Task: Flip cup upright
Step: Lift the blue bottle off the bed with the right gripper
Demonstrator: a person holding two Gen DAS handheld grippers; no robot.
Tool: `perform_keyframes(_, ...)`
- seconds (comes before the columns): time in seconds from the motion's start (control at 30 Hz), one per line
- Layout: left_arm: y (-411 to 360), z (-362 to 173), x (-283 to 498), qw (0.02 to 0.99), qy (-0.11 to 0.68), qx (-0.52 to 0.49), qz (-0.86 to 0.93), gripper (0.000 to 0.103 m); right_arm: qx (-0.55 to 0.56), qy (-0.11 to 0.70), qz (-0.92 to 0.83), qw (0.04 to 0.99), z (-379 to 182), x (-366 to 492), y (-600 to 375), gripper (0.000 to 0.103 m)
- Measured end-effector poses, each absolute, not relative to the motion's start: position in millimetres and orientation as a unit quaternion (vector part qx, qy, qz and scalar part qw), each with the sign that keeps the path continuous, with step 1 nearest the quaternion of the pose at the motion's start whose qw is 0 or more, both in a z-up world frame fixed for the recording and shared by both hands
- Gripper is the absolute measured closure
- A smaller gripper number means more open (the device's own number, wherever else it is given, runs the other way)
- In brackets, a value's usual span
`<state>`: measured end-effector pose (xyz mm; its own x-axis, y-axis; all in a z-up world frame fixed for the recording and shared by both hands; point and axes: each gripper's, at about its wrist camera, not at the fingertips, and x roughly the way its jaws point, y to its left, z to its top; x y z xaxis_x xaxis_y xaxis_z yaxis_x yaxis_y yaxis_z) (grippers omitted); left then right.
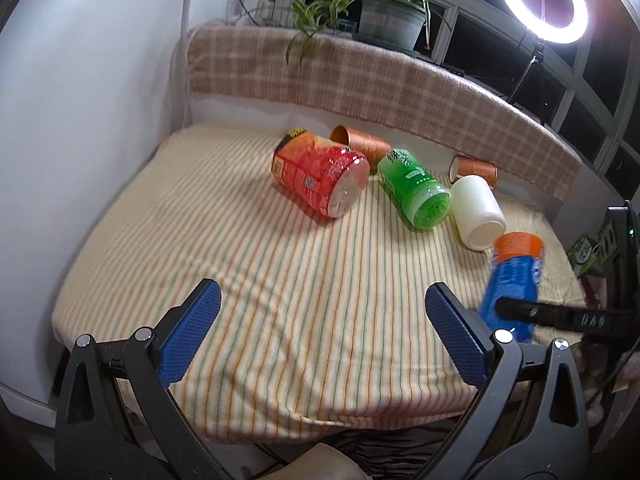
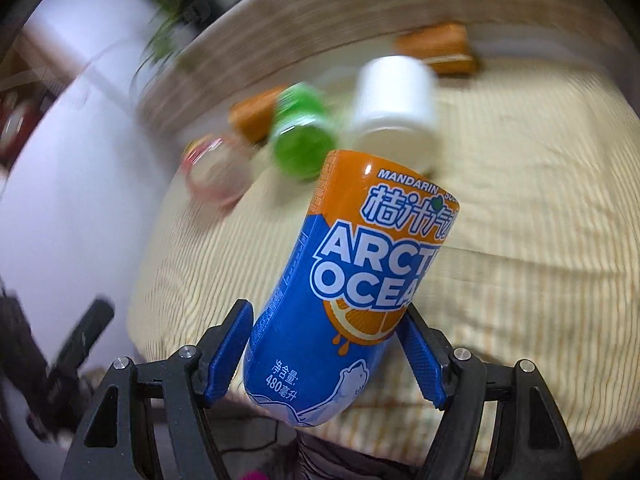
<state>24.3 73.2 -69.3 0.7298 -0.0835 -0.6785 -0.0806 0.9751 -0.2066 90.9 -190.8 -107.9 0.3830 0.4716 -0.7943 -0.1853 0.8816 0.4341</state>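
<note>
1. Right gripper (image 2: 324, 354): closed on the blue cup (image 2: 352, 280), pads pressing its two sides near the lower, polar-bear end. The orange band is the far end, pointing away from the wrist.
2. Cup location: off the striped cloth (image 1: 280, 264), at the near right part of the table. In the left wrist view the blue cup (image 1: 514, 284) shows at the right, orange band uppermost, with the right gripper's black finger (image 1: 560, 316) across its lower body.
3. Long axis: steep but not vertical. In the left view it leans, top to the right; in the right view it runs up and away from the gripper. Which end is the open mouth, cannot tell.
4. Motion blur over the whole background of the right view, cup itself sharp. Judgement: wrist is rotating with the cup, so the flip is in progress, not finished.
5. Left gripper (image 1: 324, 336): wide open, empty, low at the near edge of the cloth. The cup is just to its right, but the right hand has it; left is not needed.
6. Key relation for the coming move: cup axis lies roughly along the gripper fingers, so bringing it plumb is a wrist turn, then lowering onto bare cloth.
7. Risk: white cup (image 1: 478, 212) and green cup (image 1: 416, 188) lie on their sides just beyond; set down short of them.
</note>
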Motion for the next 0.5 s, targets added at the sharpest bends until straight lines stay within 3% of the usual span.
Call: perform_keyframes(0.5,75.3,-77.9,32.1,0.912,0.385,-0.140,-0.026,0.000,0.059,0.525,0.236,0.816,-116.1,110.3,-137.5,0.021)
